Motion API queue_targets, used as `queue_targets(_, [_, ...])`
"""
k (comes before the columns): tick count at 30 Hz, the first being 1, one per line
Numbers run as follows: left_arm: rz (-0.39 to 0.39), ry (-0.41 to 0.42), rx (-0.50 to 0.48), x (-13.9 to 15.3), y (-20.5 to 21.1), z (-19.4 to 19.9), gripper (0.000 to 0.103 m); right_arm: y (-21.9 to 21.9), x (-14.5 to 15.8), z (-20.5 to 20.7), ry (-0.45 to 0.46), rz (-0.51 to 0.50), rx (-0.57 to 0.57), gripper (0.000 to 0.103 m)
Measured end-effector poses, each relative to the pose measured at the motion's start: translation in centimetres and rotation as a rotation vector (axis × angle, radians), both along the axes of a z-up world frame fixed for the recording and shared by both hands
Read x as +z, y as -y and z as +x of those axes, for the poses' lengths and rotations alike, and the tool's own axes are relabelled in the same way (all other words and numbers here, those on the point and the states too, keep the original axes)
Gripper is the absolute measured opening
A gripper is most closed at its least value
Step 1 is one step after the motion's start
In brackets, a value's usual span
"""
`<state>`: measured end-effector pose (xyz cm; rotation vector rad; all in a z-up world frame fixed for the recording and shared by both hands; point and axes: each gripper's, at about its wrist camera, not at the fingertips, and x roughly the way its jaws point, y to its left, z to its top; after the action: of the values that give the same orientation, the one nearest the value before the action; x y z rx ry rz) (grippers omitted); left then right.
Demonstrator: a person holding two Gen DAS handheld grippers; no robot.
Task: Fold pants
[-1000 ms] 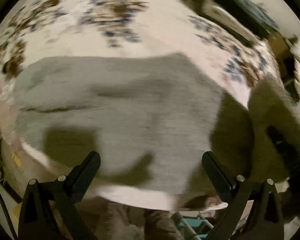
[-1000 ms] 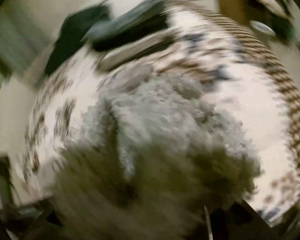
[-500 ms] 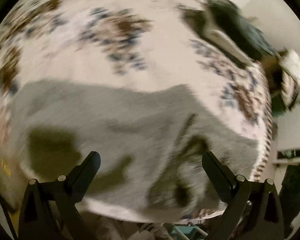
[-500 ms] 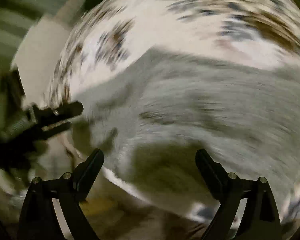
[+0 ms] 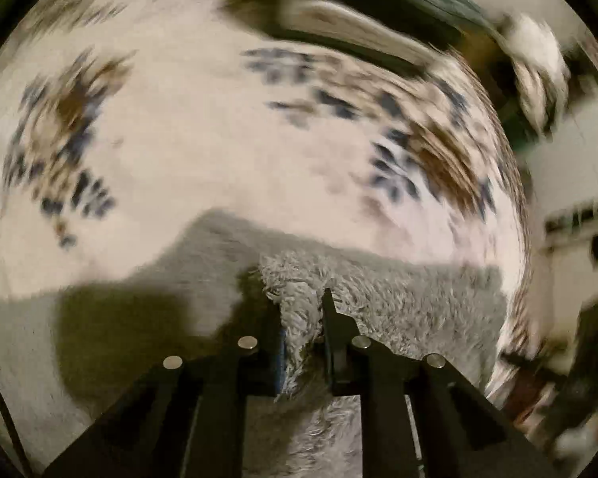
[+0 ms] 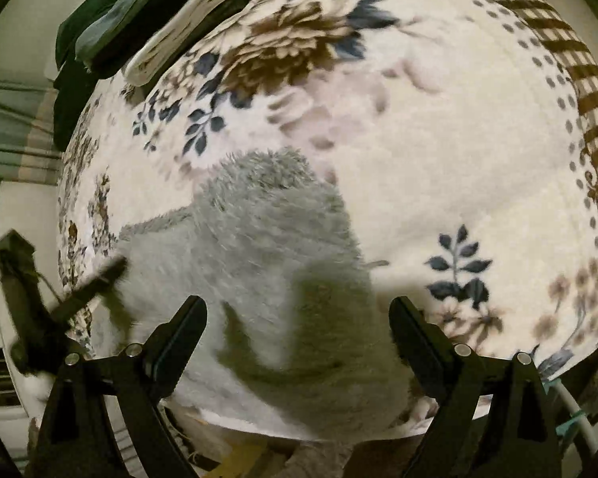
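The grey fleece pants (image 5: 398, 298) lie on a floral blanket (image 5: 219, 139). In the left wrist view my left gripper (image 5: 301, 312) is closing, and its pads pinch a raised fold of the grey fleece at the pants' upper edge. In the right wrist view the pants (image 6: 251, 247) spread from the centre toward the near edge. My right gripper (image 6: 297, 310) hovers open above them with nothing between its fingers. The left gripper (image 6: 111, 273) shows as a dark blur at the pants' left edge.
The floral blanket (image 6: 438, 159) has a brown checked border on its right side. Folded dark garments (image 6: 111, 28) and a white one (image 6: 179, 36) are stacked at its far left corner. The blanket's near edge drops off just below the pants.
My left gripper slid right along the pants and went from wide open to pinching a fold. My right gripper released the fleece, opened, and swung over the pants' right end.
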<state>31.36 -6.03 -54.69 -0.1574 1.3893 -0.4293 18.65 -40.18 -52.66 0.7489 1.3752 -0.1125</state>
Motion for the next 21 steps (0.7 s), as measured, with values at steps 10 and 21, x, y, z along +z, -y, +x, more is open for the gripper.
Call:
queue_targets(10, [-0.176, -0.167, 0.08, -0.9, -4.7, -3.8, 0.066, 0.4, -3.9, -2.7, -0.082, 0.152, -0.002, 0.095])
queue_targets(21, [-0.085, -0.254, 0.02, -4.0, -3.7, -10.7, 0.019, 1.8, -3.6, 1.1, -0.03, 0.107, 0.021, 0.042])
